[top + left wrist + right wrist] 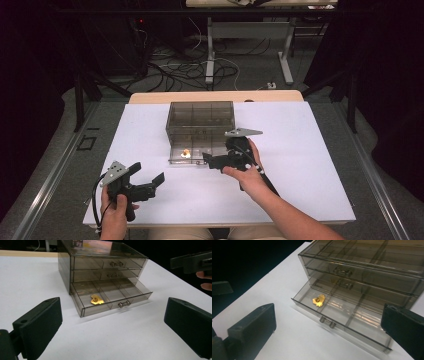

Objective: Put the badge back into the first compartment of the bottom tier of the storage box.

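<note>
A smoky clear three-drawer organizer [201, 121] [100, 262] [372, 265] stands mid-table. Its bottom drawer [192, 154] [112, 296] [342, 312] is pulled out. A small gold trinket [185, 153] [96, 300] [319, 300] lies in the drawer's left compartment. My right gripper [206, 160] [329, 340] hovers just in front of the open drawer, open and empty. My left gripper [148, 173] [112, 330] sits near the table's front left, open with nothing between its jaws, facing the organizer. The right gripper [192, 262] also shows at the upper right of the left gripper view.
A white sheet [300, 150] covers the table, with bare room on both sides of the organizer. Beyond the far edge the floor holds cables [185, 65] and another table's legs [287, 60]. Dark curtains flank both sides.
</note>
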Motion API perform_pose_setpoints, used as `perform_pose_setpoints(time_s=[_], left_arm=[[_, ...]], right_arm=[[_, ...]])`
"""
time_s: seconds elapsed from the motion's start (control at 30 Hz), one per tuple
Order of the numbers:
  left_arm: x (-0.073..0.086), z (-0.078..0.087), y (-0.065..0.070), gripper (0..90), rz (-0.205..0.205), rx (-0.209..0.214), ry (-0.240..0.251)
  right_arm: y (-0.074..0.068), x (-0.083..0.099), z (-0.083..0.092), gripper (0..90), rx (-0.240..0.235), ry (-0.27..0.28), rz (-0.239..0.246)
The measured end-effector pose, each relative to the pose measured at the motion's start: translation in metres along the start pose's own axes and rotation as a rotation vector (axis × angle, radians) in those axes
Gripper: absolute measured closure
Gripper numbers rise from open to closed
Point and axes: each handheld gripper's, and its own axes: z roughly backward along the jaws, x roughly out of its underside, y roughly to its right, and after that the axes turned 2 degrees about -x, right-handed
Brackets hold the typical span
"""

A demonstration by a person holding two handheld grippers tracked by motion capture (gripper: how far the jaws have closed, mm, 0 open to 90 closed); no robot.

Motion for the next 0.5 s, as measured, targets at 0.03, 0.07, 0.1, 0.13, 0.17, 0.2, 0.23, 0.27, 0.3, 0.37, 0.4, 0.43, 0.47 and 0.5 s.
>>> perform_pose_setpoints(time_s=[0.03,0.07,0.1,0.13,0.17,0.2,0.23,0.27,0.3,0.37,0.4,0.43,0.47,0.5], left_arm=[[0.000,0.000,0.000,1.9,0.001,0.000,-0.001],[0.000,0.000,0.000,1.9,0.000,0.001,-0.001],[0.000,0.000,0.000,1.9,0.000,0.001,-0.003],[0.000,0.000,0.001,1.9,0.001,0.000,-0.003],[0.000,0.000,0.000,1.9,0.001,-0.001,-0.003],[0.000,0.000,0.000,1.9,0.002,-0.001,-0.005],[0.000,-0.001,0.000,1.9,0.002,-0.002,-0.003],[0.000,-0.001,0.000,1.9,0.002,-0.003,-0.003],[0.000,-0.001,0.000,2.0,0.002,-0.004,-0.003],[0.000,0.000,0.000,1.9,0.003,-0.004,-0.003],[0.000,-0.001,0.000,1.9,0.003,-0.004,-0.004],[0.000,-0.001,0.000,1.9,0.004,-0.005,-0.003],[0.000,-0.001,0.001,1.9,0.004,-0.005,-0.004],[0.000,-0.001,0.001,1.9,0.006,-0.005,-0.005]], right_arm=[[0.001,0.001,0.004,0.0,0.008,-0.005,-0.001],[0.003,0.003,0.007,0.0,0.010,0.005,-0.001],[0.005,0.004,0.010,0.0,0.009,0.006,-0.005],[0.007,0.005,0.013,0.0,0.003,0.003,-0.017],[0.009,0.007,0.016,0.0,0.005,0.012,-0.015],[0.010,0.008,0.020,0.0,0.010,0.012,-0.022],[0.012,0.010,0.023,0.0,0.017,0.014,-0.021],[0.013,0.011,0.027,0.0,0.022,0.021,-0.025],[0.015,0.013,0.030,0.0,0.027,0.023,-0.026],[0.019,0.016,0.036,0.0,0.034,0.028,-0.032],[0.021,0.018,0.038,0.0,0.038,0.033,-0.036],[0.023,0.019,0.041,0.0,0.044,0.038,-0.035],[0.025,0.021,0.043,0.0,0.052,0.040,-0.033],[0.027,0.022,0.045,0.0,0.062,0.040,-0.031]])
